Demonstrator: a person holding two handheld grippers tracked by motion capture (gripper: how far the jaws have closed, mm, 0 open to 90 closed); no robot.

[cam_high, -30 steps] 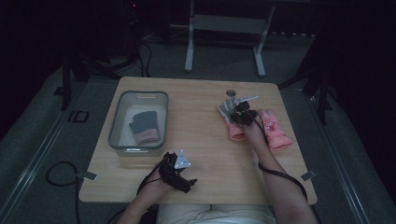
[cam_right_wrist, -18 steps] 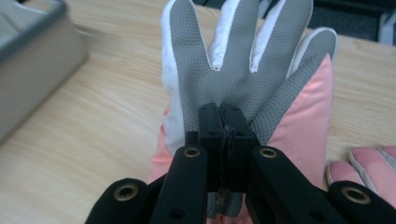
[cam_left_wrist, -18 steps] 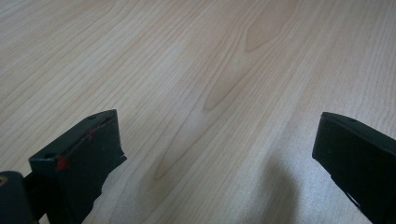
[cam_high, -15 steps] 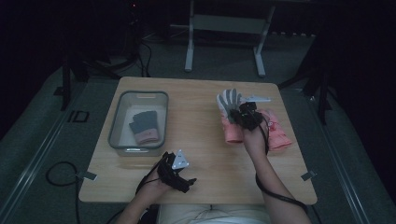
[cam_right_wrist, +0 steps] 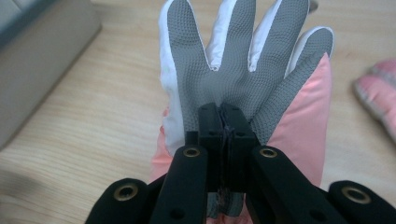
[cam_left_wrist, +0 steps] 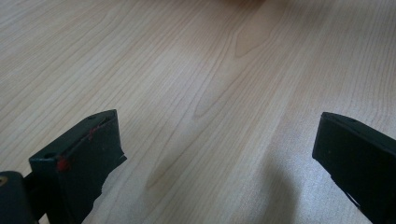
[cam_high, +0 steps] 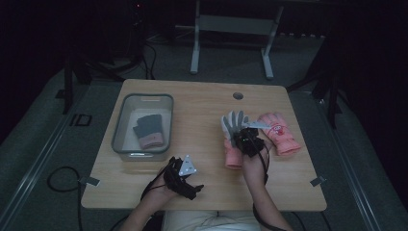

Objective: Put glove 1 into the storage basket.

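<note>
A pink winter glove with a grey textured palm (cam_high: 233,139) (cam_right_wrist: 233,60) sits right of the table's middle, palm up. My right gripper (cam_high: 246,136) (cam_right_wrist: 223,116) is shut on it, both jaws pinching the palm fabric. A second pink glove (cam_high: 279,133) (cam_right_wrist: 376,93) lies flat just to its right. Near the table's front edge my left gripper (cam_high: 192,185) (cam_left_wrist: 219,154) rests with its jaws wide open over bare wood, nothing between them.
A clear plastic bin (cam_high: 143,97) stands at the left of the table and holds a dark grey glove with a pink cuff (cam_high: 150,131). The bin's corner (cam_right_wrist: 42,56) is left of the held glove. A round cable hole (cam_high: 238,95) is near the back edge.
My right gripper has come toward the person and slightly left, bringing the pinched glove with it. The left gripper has stayed where it was.
</note>
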